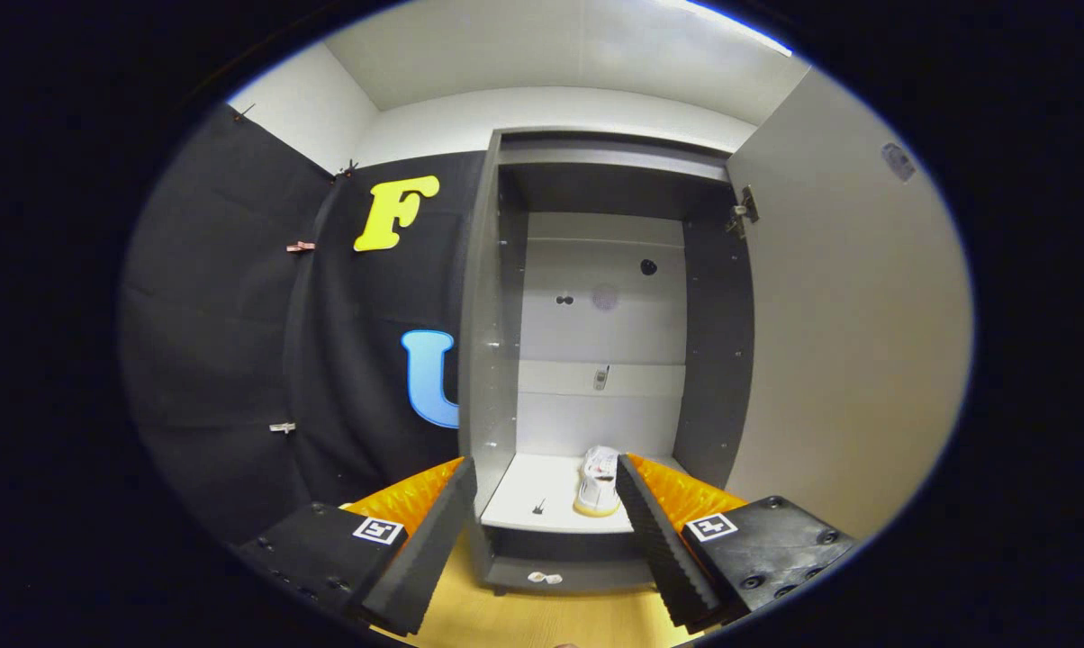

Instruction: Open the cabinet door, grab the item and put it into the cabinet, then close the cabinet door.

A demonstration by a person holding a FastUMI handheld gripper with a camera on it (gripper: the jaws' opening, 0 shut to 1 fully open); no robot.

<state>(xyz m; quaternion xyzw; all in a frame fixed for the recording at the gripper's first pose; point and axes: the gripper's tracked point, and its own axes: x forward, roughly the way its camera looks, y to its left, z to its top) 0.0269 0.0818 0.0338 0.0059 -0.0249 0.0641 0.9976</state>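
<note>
White and pale, with a tan sole, a small shoe (598, 481) is seen standing on the light shelf (542, 504) inside the cabinet (488, 342), toward the right part of that shelf and just beside the inner edge of the right finger as viewed. It is judged to be light and fairly soft in the upper, stiffer along the sole, and not fragile; a hold across the sides of the upper, above the sole, would be the sounder grip, since the toe and heel are likely to slip or tip. No such hold is needed if the item is taken as already placed, which is how the scene reads.

The gripper (542, 540) is held short of the cabinet with its fingers (429, 540) spread well apart, nothing being clamped between them; the shelf front and the shoe are seen through the gap, beyond the tips. A small dark object (538, 509) lies on the shelf to the left of the shoe, too small to be identified.

The cabinet door (848, 342) is swung fully open to the right, its hinge (742, 214) visible near the top. Closing that door is judged to be the step left. A wooden floor (524, 621) lies beneath the fingers.
</note>
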